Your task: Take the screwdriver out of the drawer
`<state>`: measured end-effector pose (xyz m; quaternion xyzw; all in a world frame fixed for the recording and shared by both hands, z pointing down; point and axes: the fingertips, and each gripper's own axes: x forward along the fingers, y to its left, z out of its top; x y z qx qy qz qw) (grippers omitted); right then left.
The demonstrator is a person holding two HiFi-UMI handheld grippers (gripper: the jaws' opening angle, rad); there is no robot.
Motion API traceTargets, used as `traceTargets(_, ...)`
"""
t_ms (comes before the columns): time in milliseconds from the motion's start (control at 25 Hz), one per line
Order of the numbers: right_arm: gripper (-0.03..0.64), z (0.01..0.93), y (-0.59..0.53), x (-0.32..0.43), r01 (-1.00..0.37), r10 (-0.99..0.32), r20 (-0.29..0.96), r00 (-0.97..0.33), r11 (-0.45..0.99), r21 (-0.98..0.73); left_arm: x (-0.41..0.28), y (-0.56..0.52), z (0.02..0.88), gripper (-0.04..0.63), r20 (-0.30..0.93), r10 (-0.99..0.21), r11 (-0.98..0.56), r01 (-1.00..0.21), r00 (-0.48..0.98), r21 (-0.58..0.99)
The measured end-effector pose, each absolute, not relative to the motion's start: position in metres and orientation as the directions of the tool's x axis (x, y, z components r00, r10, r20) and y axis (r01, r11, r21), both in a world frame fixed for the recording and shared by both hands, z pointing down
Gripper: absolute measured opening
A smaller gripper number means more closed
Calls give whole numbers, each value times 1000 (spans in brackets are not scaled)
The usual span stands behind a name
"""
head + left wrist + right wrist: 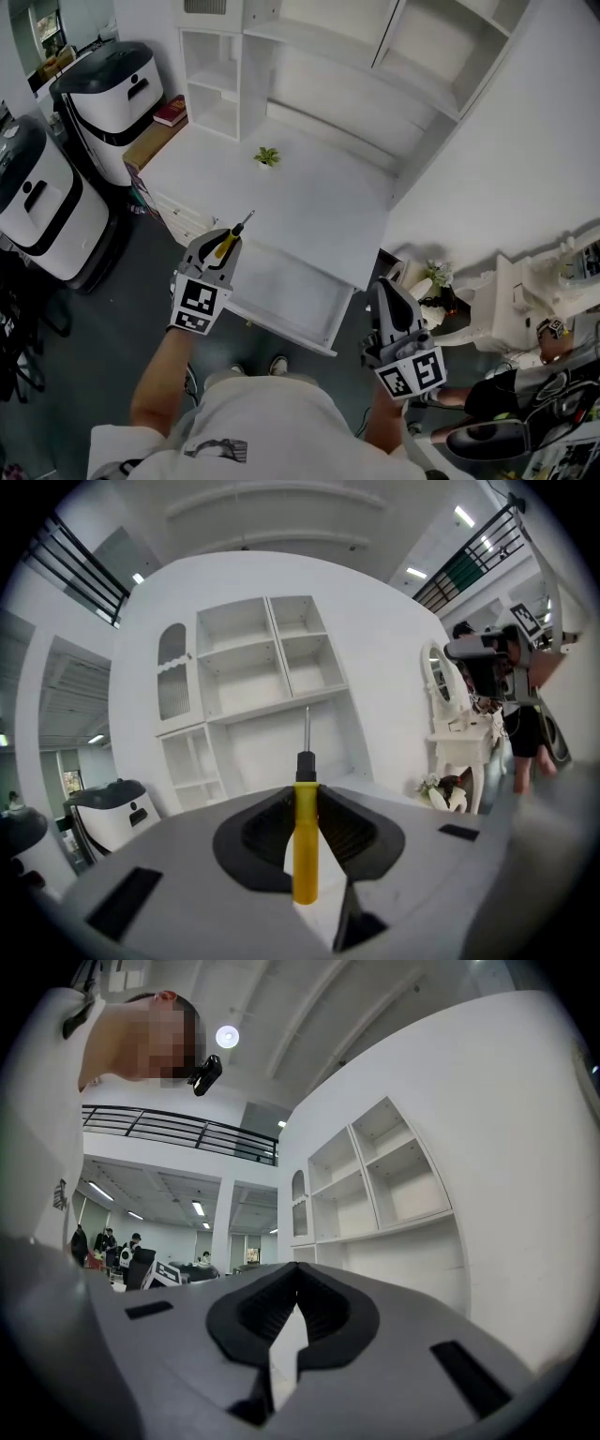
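- Our left claw (217, 253) is pinched nearly shut on the screwdriver (306, 846). It grips the yellow handle, and the shaft pokes out past the jaws.
- Our right claw (295, 1274) is closed with nothing in it, and sits off by the drawer's (281, 286) right corner.
- The screwdriver is out of the drawer. From the head view it's up above the drawer's left end, with the tip aimed toward the desk (309, 197).
- Biggest worry: it's a smooth round handle held on a narrow strip, with a good bit of it sticking back behind the jaws. A quick swing or wrist twist could make it pivot or slide out, and it'd drop back into the drawer or onto the floor.
- Next worry: the bare tip leads the way, so pushing forward carelessly could jab the desk top or the shelves behind it.
- The drawer hangs open at our legs, so we could easily bump it stepping in.
- Hard to see: the handle covers where the pads actually bite. The tip is too small to tell its type.
- The left claw blocks the drawer's left end, so we can't say if anything else is in there.
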<state>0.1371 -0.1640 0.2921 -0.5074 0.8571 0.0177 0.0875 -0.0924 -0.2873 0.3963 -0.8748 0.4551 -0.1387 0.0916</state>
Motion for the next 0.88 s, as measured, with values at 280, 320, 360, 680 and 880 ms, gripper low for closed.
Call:
traceTargets(280,9,279,-169,137,-869,-858,-193,-476,493,-44,-125,-269,332,84,-10,-869,-479,-846,495,-234)
traceTargets(320,9,278,-169,136,-869,-857,-197,-477,493,-43,-130,-264,323,84,-32,-871,-471,-853,490,-226)
traceTargets(360,9,277,-169,135,-868,-855,-201,-478,495,-43,-135,-260,314,84,-54,-873,-462,-859,484,-220)
traceTargets(680,9,266,-169,135,-866,-847,-231,-479,499,-32,-177,-224,247,84,-210,-887,-384,-910,411,-159)
traceTargets(880,9,257,-166,141,-874,-851,-241,-467,486,-21,-197,-211,229,84,-263,-891,-345,-929,369,-134)
